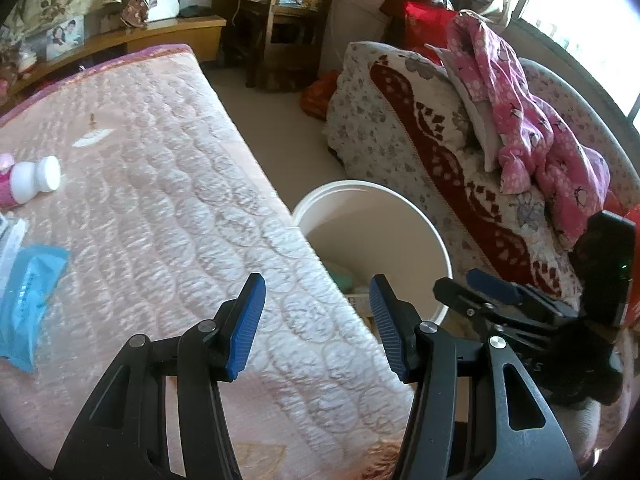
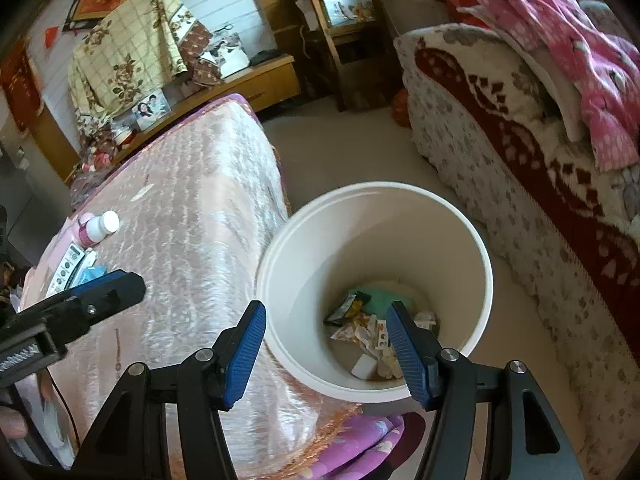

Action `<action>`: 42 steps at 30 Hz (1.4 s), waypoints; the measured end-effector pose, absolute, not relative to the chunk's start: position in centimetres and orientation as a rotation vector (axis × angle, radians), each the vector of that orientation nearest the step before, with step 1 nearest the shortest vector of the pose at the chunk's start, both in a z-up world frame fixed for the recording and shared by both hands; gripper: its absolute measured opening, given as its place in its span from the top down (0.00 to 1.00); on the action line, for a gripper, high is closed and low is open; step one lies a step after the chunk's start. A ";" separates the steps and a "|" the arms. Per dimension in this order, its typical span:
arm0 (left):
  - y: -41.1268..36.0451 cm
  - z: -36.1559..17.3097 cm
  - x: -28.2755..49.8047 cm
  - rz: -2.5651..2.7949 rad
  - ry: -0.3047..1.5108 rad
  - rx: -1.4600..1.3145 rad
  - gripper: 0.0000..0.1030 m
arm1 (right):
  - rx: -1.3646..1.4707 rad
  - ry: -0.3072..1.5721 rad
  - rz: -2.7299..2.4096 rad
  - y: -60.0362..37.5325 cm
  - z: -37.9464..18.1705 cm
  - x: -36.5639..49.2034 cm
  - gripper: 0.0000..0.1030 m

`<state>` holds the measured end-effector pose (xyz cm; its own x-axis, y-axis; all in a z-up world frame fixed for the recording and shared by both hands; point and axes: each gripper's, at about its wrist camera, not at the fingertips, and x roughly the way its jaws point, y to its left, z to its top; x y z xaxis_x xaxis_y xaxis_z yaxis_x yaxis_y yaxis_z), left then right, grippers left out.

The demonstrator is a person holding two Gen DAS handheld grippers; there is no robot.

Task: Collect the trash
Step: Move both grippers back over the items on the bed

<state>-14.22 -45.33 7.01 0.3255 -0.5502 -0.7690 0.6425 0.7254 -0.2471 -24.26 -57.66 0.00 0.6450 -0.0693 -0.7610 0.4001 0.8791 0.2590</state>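
While the quilted table (image 2: 192,216) fills nine o'clock, the white bin (image 2: 472,240) stands at its edge for easy drops, wrappers (image 2: 368,332) inside; the blue packet (image 1: 28,292) and bottle (image 1: 36,180) wait; left gripper (image 1: 316,324) and right gripper (image 2: 326,352) gape, empty
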 end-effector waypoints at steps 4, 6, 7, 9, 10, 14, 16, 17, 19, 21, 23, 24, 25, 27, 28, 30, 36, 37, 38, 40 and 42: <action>-44.1 7.5 -14.4 -0.763 0.932 0.122 0.49 | 0.406 0.819 -0.254 -56.1 1.2 -23.9 0.38; -43.2 7.7 -14.5 -0.749 0.918 0.128 0.49 | 0.393 0.811 -0.238 -55.1 2.0 -23.6 0.38; -42.8 7.9 -14.5 -0.744 0.913 0.127 0.49 | 0.385 0.805 -0.229 -54.6 2.4 -23.5 0.38; -42.0 8.1 -14.5 -0.730 0.903 0.124 0.49 | 0.371 0.795 -0.218 -53.8 3.0 -23.3 0.38; -41.5 8.3 -14.5 -0.725 0.898 0.120 0.49 | 0.364 0.791 -0.211 -53.3 3.3 -23.2 0.38; -39.5 8.8 -14.3 -0.700 0.885 0.106 0.49 | 0.341 0.780 -0.179 -51.1 4.2 -22.4 0.36; -38.5 9.1 -14.3 -0.687 0.878 0.100 0.49 | 0.334 0.780 -0.165 -50.2 4.4 -22.0 0.36; -38.0 9.2 -14.2 -0.680 0.875 0.097 0.49 | 0.331 0.781 -0.158 -49.8 4.5 -21.8 0.36; -37.0 9.4 -14.1 -0.666 0.869 0.093 0.49 | 0.319 0.786 -0.143 -48.8 4.6 -21.3 0.36; -36.0 9.6 -14.0 -0.651 0.863 0.090 0.49 | 0.306 0.791 -0.127 -47.9 4.7 -20.9 0.36; -34.9 9.6 -13.9 -0.633 0.858 0.089 0.49 | 0.299 0.793 -0.113 -47.1 4.9 -20.6 0.36; -34.4 9.6 -13.8 -0.627 0.857 0.089 0.49 | 0.295 0.795 -0.107 -46.6 4.9 -20.4 0.36; -33.9 9.7 -13.7 -0.619 0.855 0.089 0.49 | 0.291 0.798 -0.100 -46.1 5.0 -20.3 0.36; -32.7 9.6 -13.6 -0.601 0.854 0.086 0.49 | 0.284 0.802 -0.084 -45.2 4.9 -19.9 0.35; -32.0 9.5 -13.4 -0.591 0.856 0.082 0.49 | 0.281 0.805 -0.077 -44.7 4.9 -19.7 0.35; -30.8 9.4 -13.1 -0.576 0.863 0.072 0.49 | 0.274 0.811 -0.062 -43.8 4.9 -19.3 0.35; -26.5 8.9 -12.2 -0.524 0.881 0.044 0.49 | 0.240 0.835 -0.009 -40.8 4.6 -18.2 0.35; -25.6 8.8 -12.0 -0.513 0.884 0.039 0.49 | 0.235 0.838 0.001 -40.3 4.5 -18.0 0.35; -24.9 8.7 -11.8 -0.506 0.887 0.034 0.49 | 0.233 0.841 0.009 -39.9 4.4 -17.8 0.35; -22.9 8.2 -10.9 -0.491 0.902 0.018 0.49 | 0.234 0.849 0.029 -39.1 4.2 -17.2 0.35; -21.1 7.8 -9.9 -0.480 0.920 -0.008 0.49 | 0.235 0.860 0.047 -38.3 3.8 -16.7 0.35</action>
<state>-9.94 -21.10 7.82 0.5080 -0.4020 -0.7618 0.3950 0.8947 -0.2087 -16.69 -38.26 3.79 0.6529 0.1354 -0.7452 0.0534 0.9732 0.2236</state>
